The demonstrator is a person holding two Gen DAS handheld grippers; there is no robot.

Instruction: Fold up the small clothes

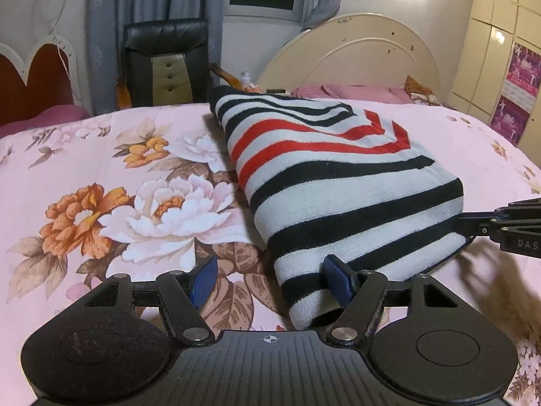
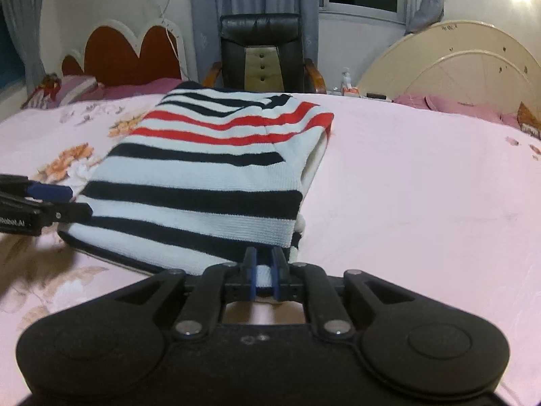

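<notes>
A folded sweater [image 1: 338,176] [image 2: 203,169] with white, black and red stripes lies flat on the pink floral bedsheet [image 1: 101,169] [image 2: 405,186]. My left gripper [image 1: 270,267] is open at the sweater's near left corner; one finger rests over the knit, the other over the sheet. In the right wrist view the left gripper [image 2: 72,201] reaches in from the left edge. My right gripper [image 2: 263,270] is shut on the sweater's near edge, with white fabric pinched between its blue pads. Its fingertips [image 1: 473,221] show at the sweater's right corner in the left wrist view.
A black office chair [image 1: 165,64] [image 2: 260,50] stands beyond the bed's far edge. A cream round headboard [image 1: 355,54] [image 2: 456,67] with pink pillows [image 1: 355,93] is at the back right, a red heart-shaped headboard [image 2: 128,54] at the back left. Bare sheet lies on both sides of the sweater.
</notes>
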